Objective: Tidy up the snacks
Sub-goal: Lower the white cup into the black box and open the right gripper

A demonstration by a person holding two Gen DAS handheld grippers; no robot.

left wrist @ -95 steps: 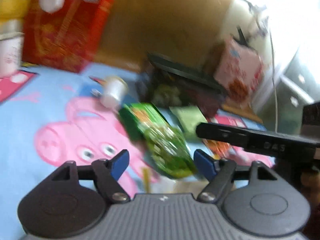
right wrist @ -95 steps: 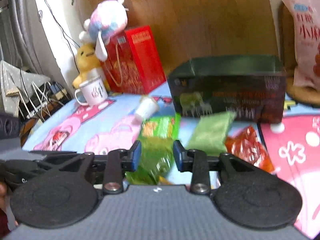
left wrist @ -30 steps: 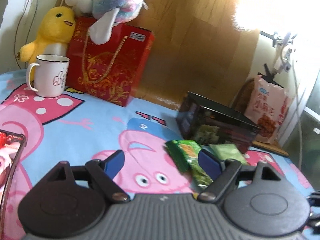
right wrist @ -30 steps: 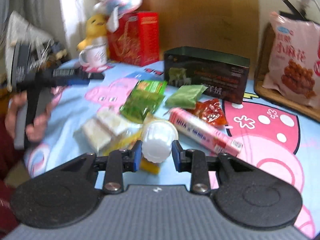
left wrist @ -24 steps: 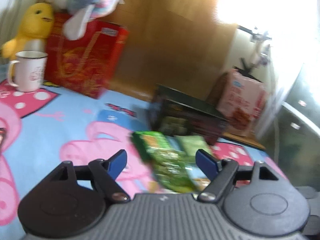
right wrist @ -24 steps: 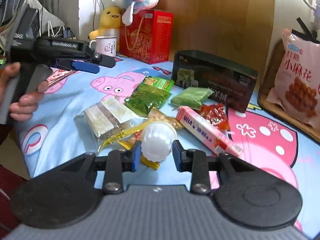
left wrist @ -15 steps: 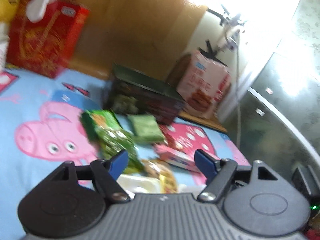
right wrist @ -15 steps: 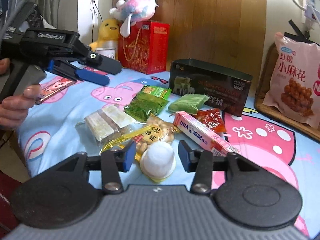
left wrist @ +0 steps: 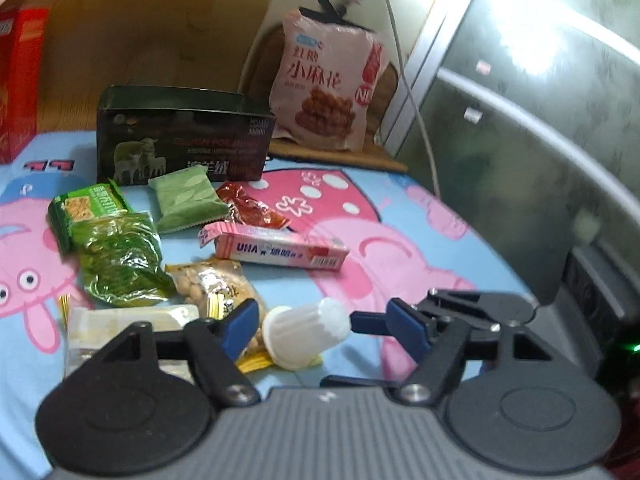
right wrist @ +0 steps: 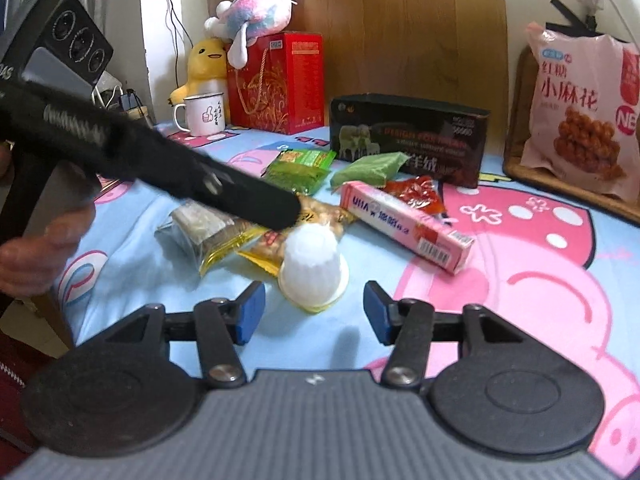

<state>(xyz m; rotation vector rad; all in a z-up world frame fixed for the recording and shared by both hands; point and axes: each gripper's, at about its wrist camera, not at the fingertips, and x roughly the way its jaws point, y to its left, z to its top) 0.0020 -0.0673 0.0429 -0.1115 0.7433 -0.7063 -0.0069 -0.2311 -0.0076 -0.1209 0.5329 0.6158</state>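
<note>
Now the white jelly cup (right wrist: 313, 270) lies on its side on the cartoon-print cloth (right wrist: 500, 312), just ahead of the right gripper (right wrist: 314, 312), whose jaws stand apart and clear of it after just opening; a second ago they clamped it. Meanwhile the left gripper (left wrist: 320, 326), jaws apart but just narrowing, has swung in, the cup between its fingers, untouched, beside the peanut packet (left wrist: 212, 284).

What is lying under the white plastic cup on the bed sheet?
The white cup lies tipped over, its base end on the peanut packet and a yellow wrapper; its mouth end rests on the sheet. Whatever is directly beneath the cup is covered.
</note>
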